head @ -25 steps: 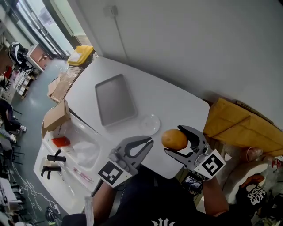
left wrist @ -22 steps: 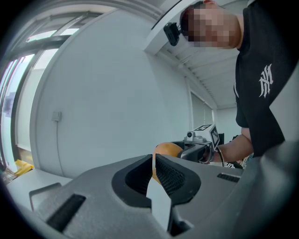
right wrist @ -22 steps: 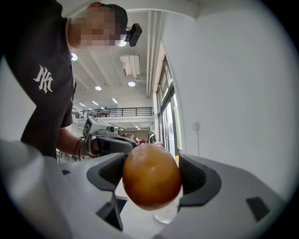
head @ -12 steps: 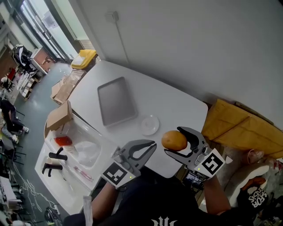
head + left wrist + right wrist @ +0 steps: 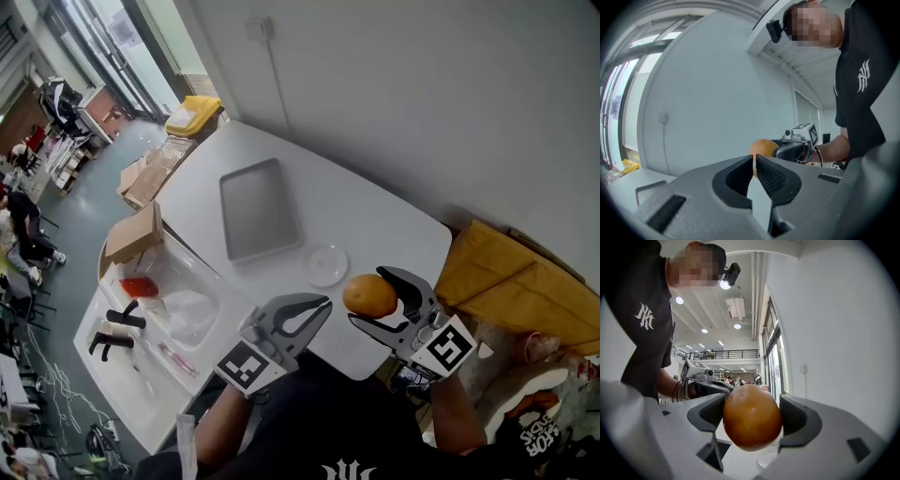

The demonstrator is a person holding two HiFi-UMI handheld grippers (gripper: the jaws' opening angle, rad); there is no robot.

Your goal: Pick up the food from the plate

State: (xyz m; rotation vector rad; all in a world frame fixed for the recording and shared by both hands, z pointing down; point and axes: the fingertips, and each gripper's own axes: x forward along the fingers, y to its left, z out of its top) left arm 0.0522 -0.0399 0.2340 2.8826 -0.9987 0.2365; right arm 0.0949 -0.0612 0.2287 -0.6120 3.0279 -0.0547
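Note:
The food, a round orange-brown piece [image 5: 369, 295], is off the table, gripped between the jaws of my right gripper [image 5: 367, 299] above the table's near edge. The right gripper view has the food [image 5: 751, 416] filling the gap between both pads. The small clear plate [image 5: 327, 264] lies bare on the white table [image 5: 375, 225], just beyond the grippers. My left gripper [image 5: 322, 306] hovers to the left of the food, its jaws together with nothing in them. In the left gripper view its tips [image 5: 754, 158] meet, with the food [image 5: 761, 146] behind them.
A grey tray [image 5: 260, 221] lies on the table left of the plate. Left of the table stand a lower white surface [image 5: 141, 366] with a red item, plastic bags and black tools, and cardboard boxes [image 5: 133, 232]. A yellow padded bundle [image 5: 511, 281] sits at the right.
Both grippers keep their places and the food stays gripped. The head view has shifted a little, so the table, tray and plate sit slightly further right in the picture.

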